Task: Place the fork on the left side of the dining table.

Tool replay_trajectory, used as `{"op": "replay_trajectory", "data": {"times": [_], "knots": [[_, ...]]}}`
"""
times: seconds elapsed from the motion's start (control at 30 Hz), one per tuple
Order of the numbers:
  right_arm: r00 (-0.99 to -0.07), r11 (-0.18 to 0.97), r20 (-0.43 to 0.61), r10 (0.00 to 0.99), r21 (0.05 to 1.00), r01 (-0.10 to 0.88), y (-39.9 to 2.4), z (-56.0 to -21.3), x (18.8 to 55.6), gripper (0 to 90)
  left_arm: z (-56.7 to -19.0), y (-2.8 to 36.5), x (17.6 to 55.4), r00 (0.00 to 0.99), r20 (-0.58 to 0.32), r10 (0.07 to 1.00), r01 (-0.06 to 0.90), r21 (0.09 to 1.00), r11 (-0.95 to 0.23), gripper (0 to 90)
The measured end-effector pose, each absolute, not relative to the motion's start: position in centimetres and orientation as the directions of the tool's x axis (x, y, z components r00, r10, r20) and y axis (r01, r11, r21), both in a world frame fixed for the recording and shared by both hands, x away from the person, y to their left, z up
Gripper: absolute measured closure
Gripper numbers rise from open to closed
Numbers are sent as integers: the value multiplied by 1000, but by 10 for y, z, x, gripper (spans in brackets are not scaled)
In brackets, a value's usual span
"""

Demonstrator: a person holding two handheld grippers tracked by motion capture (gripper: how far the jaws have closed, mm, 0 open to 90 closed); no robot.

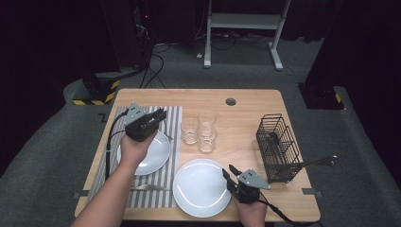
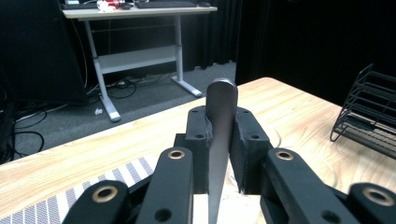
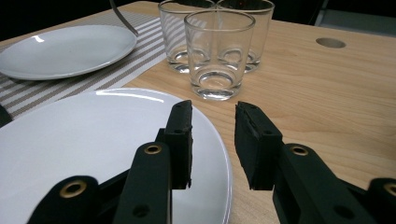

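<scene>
Two plates [image 1: 202,187], three glasses [image 1: 199,130] — left tongs [image 2: 220,140] clamp knife [image 2: 221,116]; right tongs [image 3: 212,140] parted, empty.

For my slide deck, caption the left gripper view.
Left gripper clamps a metal utensil handle above the wooden table.

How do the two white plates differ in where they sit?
The far plate lies on the striped placemat, under the left gripper, which is shut on a metal utensil handle. The near plate lies on the bare wooden table, beside the mat, its rim under the open right gripper. The near plate looks larger. Both are round, white and hold no food.
</scene>
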State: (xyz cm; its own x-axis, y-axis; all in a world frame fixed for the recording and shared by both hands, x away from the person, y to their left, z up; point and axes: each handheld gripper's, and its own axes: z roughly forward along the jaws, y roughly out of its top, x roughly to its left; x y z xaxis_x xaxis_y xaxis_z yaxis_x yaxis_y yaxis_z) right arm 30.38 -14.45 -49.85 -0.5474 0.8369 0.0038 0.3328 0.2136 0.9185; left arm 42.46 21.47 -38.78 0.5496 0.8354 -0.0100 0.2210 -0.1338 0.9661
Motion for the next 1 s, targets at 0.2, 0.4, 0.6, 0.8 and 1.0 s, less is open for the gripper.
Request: {"op": "replay_trajectory", "data": {"times": [0.2,0.4,0.6,0.8,1.0], "knots": [[-548,222,-6,837,918,329,-143,-499,304,664,-389,217,434,536,-16,844,221,968,-122,783],[-549,216,1,836,919,330,-143,-500,304,664,-390,219,445,528,-18,849,220,969,-116,783],[-550,205,14,835,920,335,-144,-500,304,664,-397,222,460,511,-31,859,237,966,-107,783],[-549,205,15,836,919,338,-145,-502,305,663,-401,225,474,505,-58,861,262,961,-89,783],[-551,208,10,835,920,332,-146,-501,305,663,-397,225,484,497,-44,867,260,960,-100,783]]}}
